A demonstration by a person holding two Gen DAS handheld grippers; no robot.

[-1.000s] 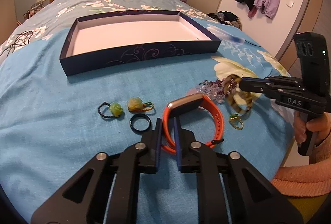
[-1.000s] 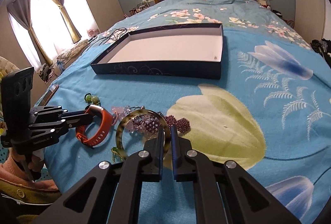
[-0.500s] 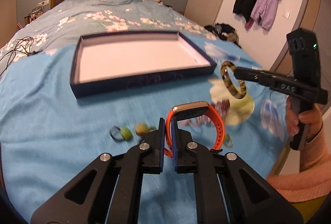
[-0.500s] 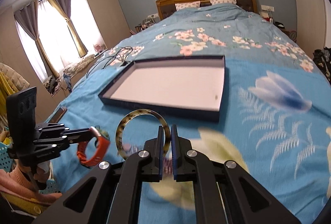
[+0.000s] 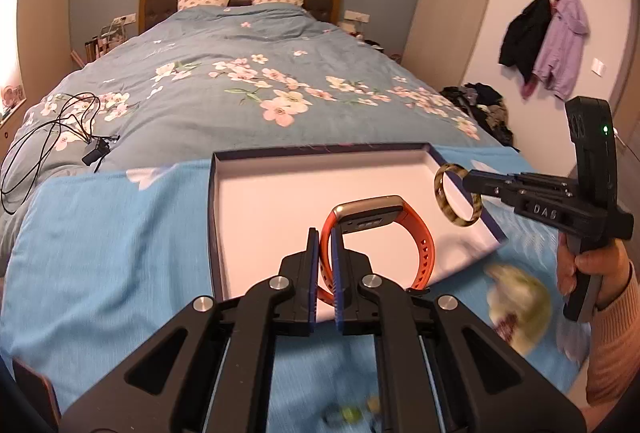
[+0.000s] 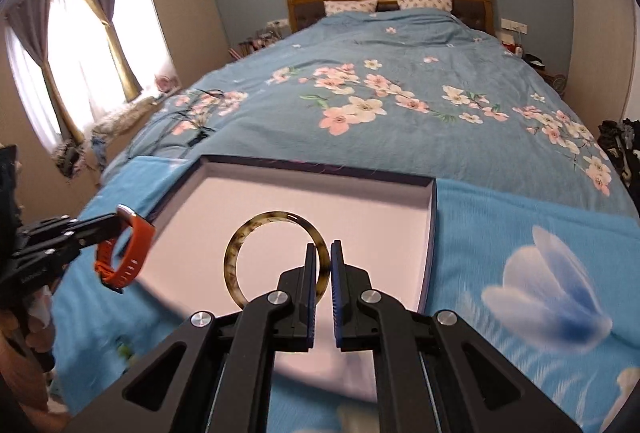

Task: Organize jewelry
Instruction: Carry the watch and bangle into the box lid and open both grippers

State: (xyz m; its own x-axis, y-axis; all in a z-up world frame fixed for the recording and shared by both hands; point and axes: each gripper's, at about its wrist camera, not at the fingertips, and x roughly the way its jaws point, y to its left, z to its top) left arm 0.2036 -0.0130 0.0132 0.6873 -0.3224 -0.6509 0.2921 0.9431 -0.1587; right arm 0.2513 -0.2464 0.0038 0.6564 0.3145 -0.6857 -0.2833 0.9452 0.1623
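My left gripper (image 5: 325,239) is shut on an orange wristband (image 5: 416,233) with a metal face, held above the near part of a dark blue shallow box (image 5: 214,201) with a white floor. My right gripper (image 6: 323,253) is shut on a tortoiseshell bangle (image 6: 256,229), held above the same box (image 6: 431,233). In the left wrist view the right gripper (image 5: 470,179) holds the bangle (image 5: 444,201) over the box's right side. In the right wrist view the left gripper (image 6: 116,221) holds the wristband (image 6: 134,253) over the box's left edge.
The box lies on a light blue cloth (image 5: 100,233) on a floral bed. Blurred loose jewelry (image 5: 352,413) lies on the cloth near the front edge. A black cable and charger (image 5: 92,153) lie at the left. Coats (image 5: 552,45) hang on the right wall.
Both grippers lifted their pieces off the cloth and moved forward over the box. The remaining jewelry dropped toward the bottom of the views.
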